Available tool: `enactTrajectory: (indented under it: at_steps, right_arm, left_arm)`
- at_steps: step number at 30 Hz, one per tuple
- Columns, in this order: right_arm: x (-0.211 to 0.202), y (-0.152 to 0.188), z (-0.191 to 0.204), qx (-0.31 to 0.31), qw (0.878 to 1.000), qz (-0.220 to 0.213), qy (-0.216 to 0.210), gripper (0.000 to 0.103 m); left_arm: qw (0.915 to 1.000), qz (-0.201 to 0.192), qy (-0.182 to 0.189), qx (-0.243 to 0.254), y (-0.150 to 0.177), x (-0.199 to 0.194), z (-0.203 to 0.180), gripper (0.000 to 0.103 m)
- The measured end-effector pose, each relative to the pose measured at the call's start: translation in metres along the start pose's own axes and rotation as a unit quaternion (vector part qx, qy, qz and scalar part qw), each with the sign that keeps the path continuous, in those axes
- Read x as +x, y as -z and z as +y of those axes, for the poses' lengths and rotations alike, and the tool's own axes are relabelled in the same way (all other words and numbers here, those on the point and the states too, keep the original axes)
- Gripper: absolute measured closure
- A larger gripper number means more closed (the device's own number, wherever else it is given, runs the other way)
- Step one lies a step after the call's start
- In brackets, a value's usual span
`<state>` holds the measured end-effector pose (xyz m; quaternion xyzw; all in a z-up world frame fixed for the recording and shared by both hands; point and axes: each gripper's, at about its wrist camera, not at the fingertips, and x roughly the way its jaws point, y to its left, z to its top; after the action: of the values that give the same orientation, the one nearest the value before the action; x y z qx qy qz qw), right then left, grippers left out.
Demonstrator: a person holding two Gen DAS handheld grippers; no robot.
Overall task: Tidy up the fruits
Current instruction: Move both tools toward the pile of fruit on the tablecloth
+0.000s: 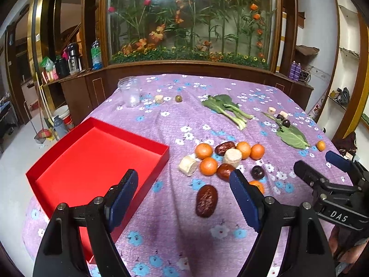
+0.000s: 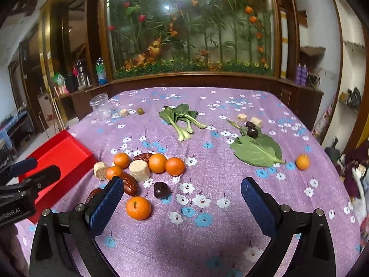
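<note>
While both jaws gape, 6 tangerines [image 2: 138,207] dot the tablecloth [image 2: 207,230].

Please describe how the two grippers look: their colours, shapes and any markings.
Both the left gripper and the right gripper have black angular frames with silver pivot bolts, and jaws faced with textured dark blue pads. The right one carries white letters "DAS"; the left one carries white text ending "Robot.AI". No cables show.

Lit from above by a ceiling lamp reflected as blown-out white glare in the glass flower case [image 2: 191,30], dim and dark-vignetted out toward the bowed fisheye corners, softly blurred throughout, with a faint shadow on the tablecloth [image 2: 207,235] below.
</note>
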<state>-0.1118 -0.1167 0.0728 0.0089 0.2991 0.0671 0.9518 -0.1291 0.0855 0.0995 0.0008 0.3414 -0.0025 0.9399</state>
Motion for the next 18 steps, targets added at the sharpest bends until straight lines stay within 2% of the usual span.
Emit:
enactTrajectory:
  at_steps: [4, 7, 11, 18]
  right_arm:
    - [0.013, 0.005, 0.004, 0.009, 0.998, 0.056, -0.028, 0.001]
    - [0.022, 0.009, 0.011, 0.007, 0.995, 0.082, -0.051, 0.011]
    - [0.032, 0.013, 0.024, -0.009, 0.992, 0.099, -0.075, 0.020]
    - [0.049, 0.016, 0.036, -0.023, 0.989, 0.118, -0.089, 0.020]
  left_arm:
    - [1.0000, 0.006, -0.004, -0.006, 0.007, 0.007, 0.010, 0.022]
    - [0.9998, 0.013, -0.006, -0.011, 0.010, 0.014, 0.015, 0.022]
    - [0.9997, 0.018, -0.003, -0.017, 0.014, 0.023, 0.020, 0.022]
    - [0.9983, 0.045, 0.024, -0.029, 0.020, 0.042, 0.033, 0.045]
